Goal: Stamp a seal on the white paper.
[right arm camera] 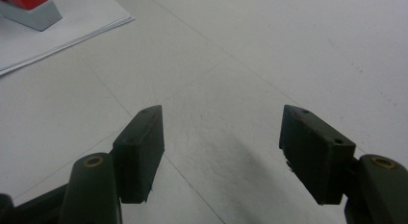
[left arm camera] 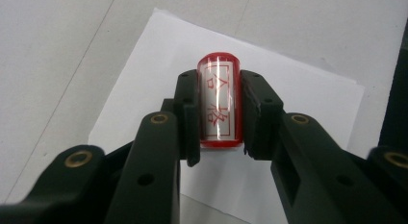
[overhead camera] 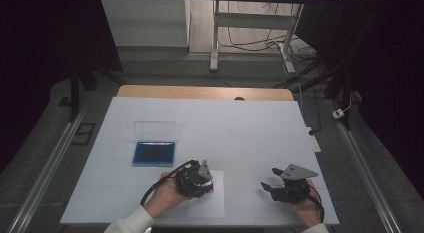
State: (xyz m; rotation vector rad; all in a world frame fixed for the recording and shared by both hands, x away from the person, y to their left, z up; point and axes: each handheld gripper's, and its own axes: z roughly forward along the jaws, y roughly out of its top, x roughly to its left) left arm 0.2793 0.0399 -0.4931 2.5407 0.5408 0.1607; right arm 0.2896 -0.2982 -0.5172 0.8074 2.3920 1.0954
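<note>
At the lower centre of the high view, the left gripper (left arm camera: 219,116) clamps a red stamp (left arm camera: 219,104) over a white paper sheet (left arm camera: 144,80). The right gripper (right arm camera: 221,152), lower right, is wide open and holds nothing.

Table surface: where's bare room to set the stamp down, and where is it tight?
Free: the far right of the white table cover, beyond the right gripper, and the far strip behind the blue ink pad. Also bare between the two grippers. Tight: near edge, where the left gripper holds the red stamp over the paper sheet.
</note>
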